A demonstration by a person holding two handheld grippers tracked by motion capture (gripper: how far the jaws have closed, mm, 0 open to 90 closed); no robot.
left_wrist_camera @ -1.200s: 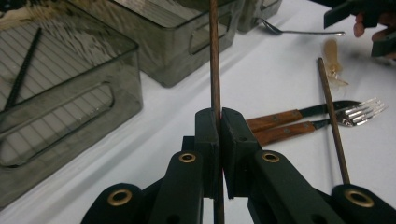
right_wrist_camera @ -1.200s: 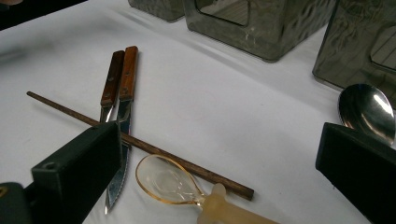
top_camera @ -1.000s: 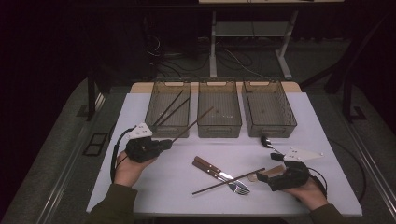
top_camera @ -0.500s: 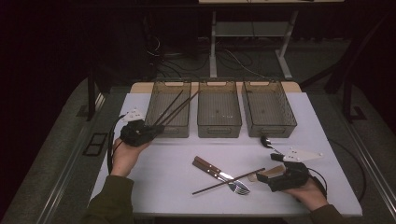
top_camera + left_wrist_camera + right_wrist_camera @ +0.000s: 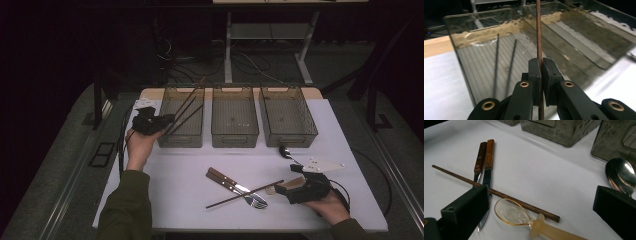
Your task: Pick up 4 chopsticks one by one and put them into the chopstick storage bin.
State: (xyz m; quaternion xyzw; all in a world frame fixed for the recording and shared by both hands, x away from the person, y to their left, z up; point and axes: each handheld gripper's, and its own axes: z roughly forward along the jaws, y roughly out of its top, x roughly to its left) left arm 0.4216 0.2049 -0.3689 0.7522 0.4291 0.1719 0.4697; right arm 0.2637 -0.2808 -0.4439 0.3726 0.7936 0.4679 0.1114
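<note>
chopstick clamped in left gripper points lengthwise over tray.

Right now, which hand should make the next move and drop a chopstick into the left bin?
Left. The left gripper is shut on a chopstick angled over the left bin, where two chopsticks already lie. The right gripper sits open by the loose chopstick on the table, far from that bin.

Matt brown wooden chopstick clamped over smoky translucent glossy plastic bin; polished metal spoon nearby.
</note>
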